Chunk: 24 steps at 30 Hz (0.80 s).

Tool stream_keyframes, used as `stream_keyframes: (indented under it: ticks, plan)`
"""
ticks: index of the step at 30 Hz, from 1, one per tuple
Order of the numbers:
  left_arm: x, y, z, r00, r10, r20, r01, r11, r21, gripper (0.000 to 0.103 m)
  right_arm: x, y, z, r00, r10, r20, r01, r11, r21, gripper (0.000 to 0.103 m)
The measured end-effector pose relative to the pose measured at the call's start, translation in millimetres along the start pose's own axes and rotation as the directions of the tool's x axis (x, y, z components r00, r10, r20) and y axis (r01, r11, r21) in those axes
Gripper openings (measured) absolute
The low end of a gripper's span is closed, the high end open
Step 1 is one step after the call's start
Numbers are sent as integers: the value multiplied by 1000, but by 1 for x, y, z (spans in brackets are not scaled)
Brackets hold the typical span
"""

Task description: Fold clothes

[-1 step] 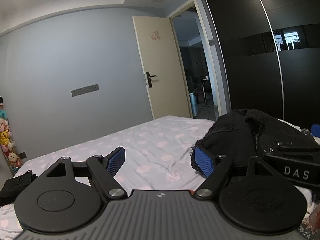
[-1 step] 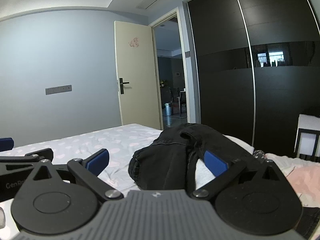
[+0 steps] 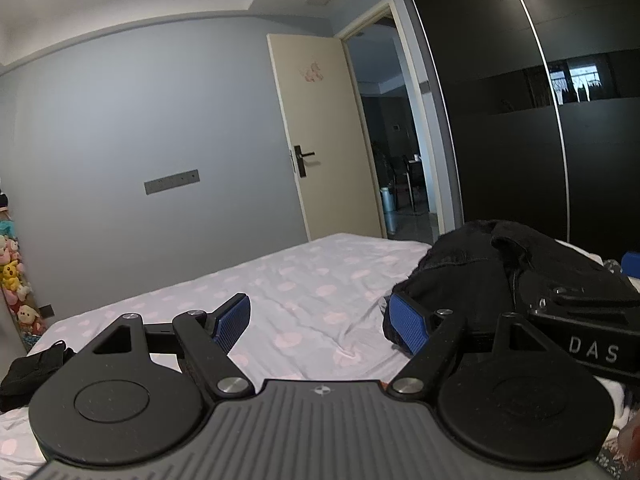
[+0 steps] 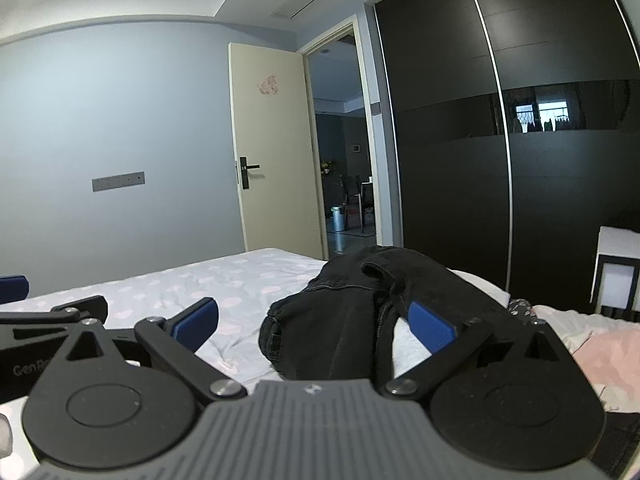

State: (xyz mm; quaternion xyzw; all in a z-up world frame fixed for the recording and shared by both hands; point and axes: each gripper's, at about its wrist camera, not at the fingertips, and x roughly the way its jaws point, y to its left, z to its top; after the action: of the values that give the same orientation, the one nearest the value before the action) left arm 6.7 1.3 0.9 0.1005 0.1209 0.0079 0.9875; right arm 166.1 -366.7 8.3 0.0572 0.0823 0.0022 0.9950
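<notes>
A crumpled black garment (image 3: 460,276), like dark jeans, lies in a heap on the bed (image 3: 300,280). My left gripper (image 3: 320,320) is open over the sheet, and its right finger (image 3: 404,324) is at the heap's near left edge. The right gripper (image 4: 314,326) is also open, low over the bed, with the same garment (image 4: 332,312) just ahead and partly within its span. Nothing is held in either one. In the left wrist view the right gripper's body (image 3: 580,320) covers the garment's near right part.
The sheet (image 4: 224,280) is white with pink spots. A small black item (image 3: 32,368) lies at the bed's left end, near plush toys (image 3: 12,264). Pink cloth (image 4: 612,352) lies right. Beyond are an open door (image 3: 320,140), black wardrobe (image 3: 540,140) and a white stand (image 4: 616,272).
</notes>
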Motion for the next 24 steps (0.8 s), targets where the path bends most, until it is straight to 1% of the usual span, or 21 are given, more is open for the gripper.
stream_keyframes:
  ticks: [3,6,7,9,11,12,17,20,24]
  plan:
    - [11,3,4,999,-23,-33,22,1000,-20,91,3,0,1,1000,-8,-4,8,1000,-10,102]
    - [22,4,9,998,-40,-53,38,999,-35,91,14,5,3,999,-3,-33,2,1000,-19,102]
    - [25,3,12,998,-39,-48,37,999,-32,91,12,5,3,1000,1,-23,-1,1000,-17,102]
    - [13,4,11,1000,-15,7,15,999,-35,91,3,0,2,1000,12,8,-12,1000,0,102]
    - [-12,4,3,998,2,61,1,999,-47,91,8,-6,-1,999,37,-4,-37,999,33,102]
    - [-15,3,2,998,4,68,-1,999,-49,91,8,-8,-1,999,47,-5,-47,998,47,102]
    - [-11,0,3,997,0,71,3,999,-43,91,5,-8,-1,999,48,1,-48,998,51,102]
    - [-6,0,2,998,-11,68,14,999,-40,91,10,-6,-1,999,45,-12,-44,998,51,102]
    - [-3,2,2,998,-36,57,38,998,-50,90,11,-7,-1,1000,11,3,-11,1000,24,102]
